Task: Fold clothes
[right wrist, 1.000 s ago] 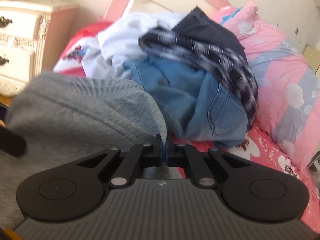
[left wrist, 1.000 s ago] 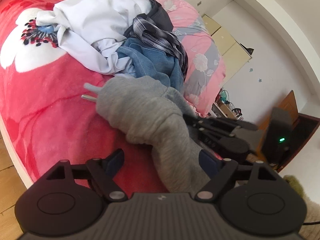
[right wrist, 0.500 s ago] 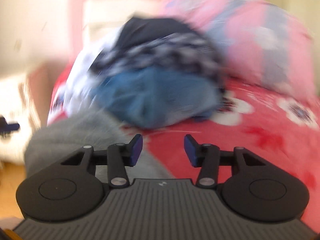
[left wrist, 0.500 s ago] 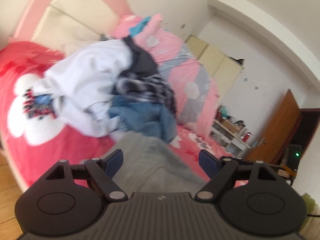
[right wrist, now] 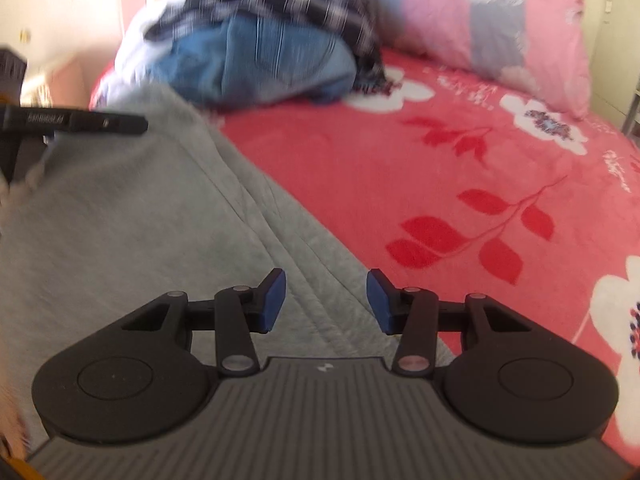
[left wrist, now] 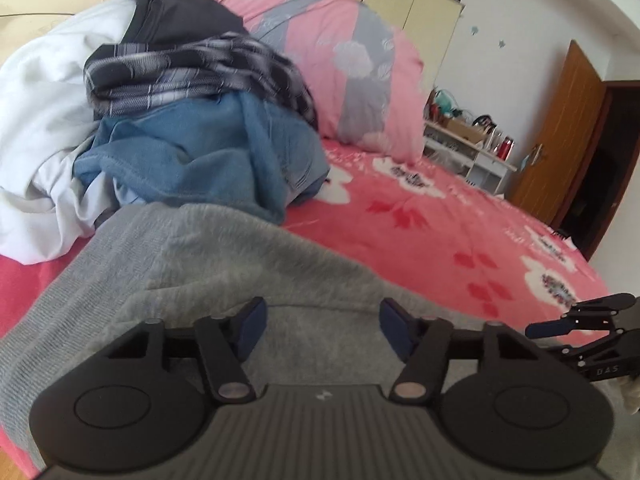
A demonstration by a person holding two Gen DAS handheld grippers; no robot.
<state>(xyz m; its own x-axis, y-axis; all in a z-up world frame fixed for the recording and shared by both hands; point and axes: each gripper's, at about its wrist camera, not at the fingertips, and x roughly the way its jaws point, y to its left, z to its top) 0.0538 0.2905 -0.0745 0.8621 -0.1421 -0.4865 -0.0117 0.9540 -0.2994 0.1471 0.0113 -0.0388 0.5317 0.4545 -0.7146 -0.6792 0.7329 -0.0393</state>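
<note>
Both of my grippers have let go and swung round since a second ago: my right gripper [right wrist: 326,304], which was pinched shut on the grey sweatshirt [right wrist: 132,220], has opened, and my left gripper [left wrist: 320,330], spread wide before, has just been closing partway. Neither holds anything now; the blue pads of each stand apart with only cloth lying below them, not pressed between. Nearest to me, the grey sweatshirt lies flat on the red floral blanket [right wrist: 460,168], right under both sets of fingers. From my right wrist its free edge runs as a long diagonal from near my pads away to the upper left, with a raised seam running alongside it; the garment's bulk spreads left of that line and bare blanket lies to the right. My right pads straddle that seam, so I judge this hand the nearer one for taking the edge. In the left wrist view the sweatshirt fills the foreground and its far hem arcs across just ahead of my pads, with the right gripper showing at the lower right edge. Further off sits the heap still to be folded: blue jeans [left wrist: 208,152] under a dark plaid shirt [left wrist: 192,72], a white garment [left wrist: 40,112] to the left, and beyond them the pink and grey duvet [left wrist: 340,52].
</note>
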